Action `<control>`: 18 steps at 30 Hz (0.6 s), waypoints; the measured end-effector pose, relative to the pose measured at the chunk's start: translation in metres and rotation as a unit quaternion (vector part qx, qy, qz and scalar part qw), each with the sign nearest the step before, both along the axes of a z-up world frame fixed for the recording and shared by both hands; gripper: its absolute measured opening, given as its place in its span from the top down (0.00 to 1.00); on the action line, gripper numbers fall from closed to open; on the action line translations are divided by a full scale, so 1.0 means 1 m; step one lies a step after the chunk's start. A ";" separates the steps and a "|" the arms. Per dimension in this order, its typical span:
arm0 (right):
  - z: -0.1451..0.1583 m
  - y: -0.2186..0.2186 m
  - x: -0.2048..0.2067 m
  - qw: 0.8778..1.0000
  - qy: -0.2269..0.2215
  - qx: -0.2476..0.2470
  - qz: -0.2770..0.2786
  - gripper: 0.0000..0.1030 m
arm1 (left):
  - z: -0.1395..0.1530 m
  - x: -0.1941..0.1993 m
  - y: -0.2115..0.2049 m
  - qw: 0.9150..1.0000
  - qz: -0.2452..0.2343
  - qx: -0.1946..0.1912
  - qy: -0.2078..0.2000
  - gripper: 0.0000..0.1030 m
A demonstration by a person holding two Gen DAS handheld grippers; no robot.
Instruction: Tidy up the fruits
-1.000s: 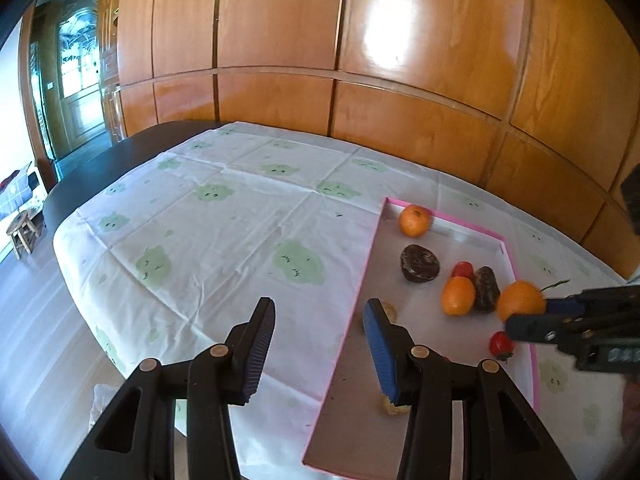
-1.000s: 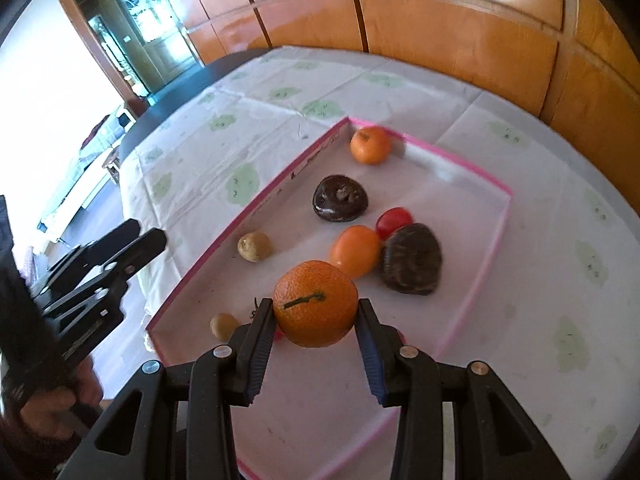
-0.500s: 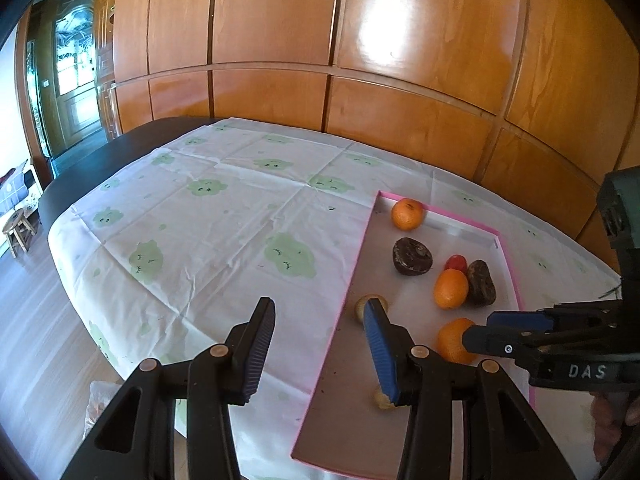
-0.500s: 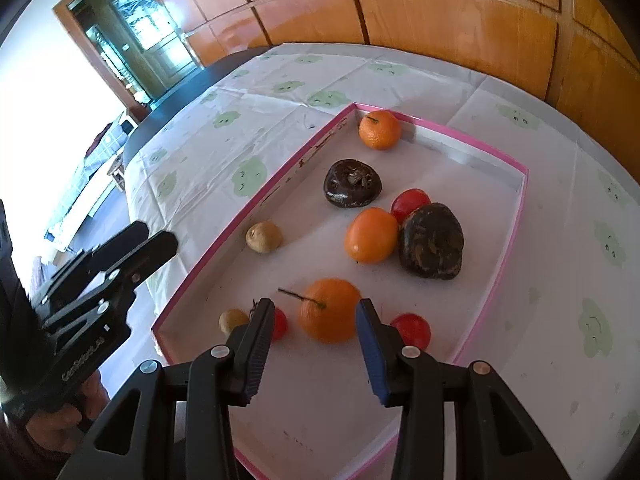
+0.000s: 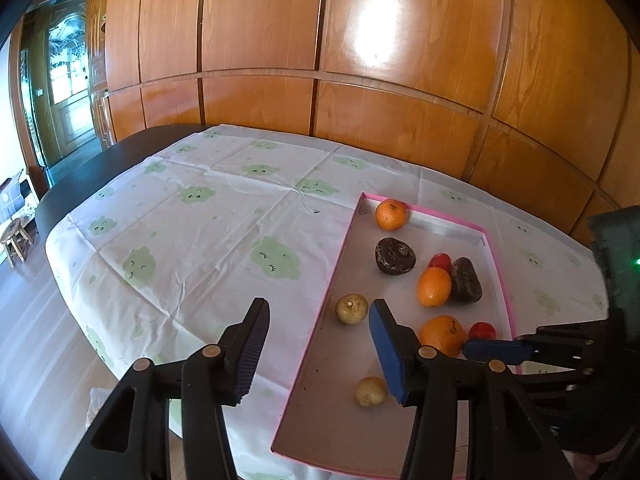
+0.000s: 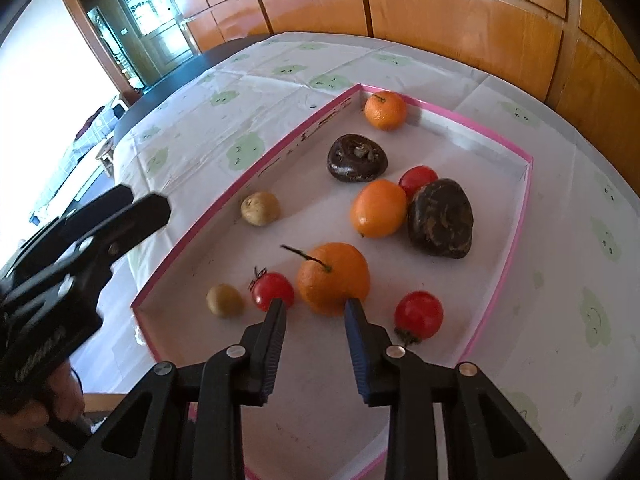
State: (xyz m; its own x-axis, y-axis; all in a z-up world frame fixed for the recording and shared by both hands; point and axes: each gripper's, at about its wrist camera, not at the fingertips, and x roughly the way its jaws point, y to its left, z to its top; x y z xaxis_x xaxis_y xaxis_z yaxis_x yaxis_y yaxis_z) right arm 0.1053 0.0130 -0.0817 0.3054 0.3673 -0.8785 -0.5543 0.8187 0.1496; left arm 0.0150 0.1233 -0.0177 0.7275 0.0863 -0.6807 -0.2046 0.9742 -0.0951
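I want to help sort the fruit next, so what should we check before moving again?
1. Stemmed orange rests in the tray: ok.
2. Right gripper empty, its jaws just closing with nothing between them, the orange just beyond their tips: ok.
3. Left gripper empty, its jaws just opening: ok.
4. No fruit lies on the tablecloth: ok.
5. Fruit grouped by kind: not ok, oranges and tomatoes lie mixed.

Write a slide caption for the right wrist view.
Right gripper, empty and closing, above the stemmed orange resting among fruit in the pink-rimmed tray.
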 end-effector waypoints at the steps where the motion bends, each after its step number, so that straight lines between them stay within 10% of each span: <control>1: 0.000 0.001 0.002 1.000 -0.003 -0.002 0.000 0.72 | 0.000 0.000 0.000 1.000 0.000 0.000 0.001 0.49; 18: 0.012 -0.015 -0.006 0.998 -0.014 0.044 -0.039 0.71 | -0.002 -0.002 -0.011 1.000 -0.010 0.007 0.006 0.41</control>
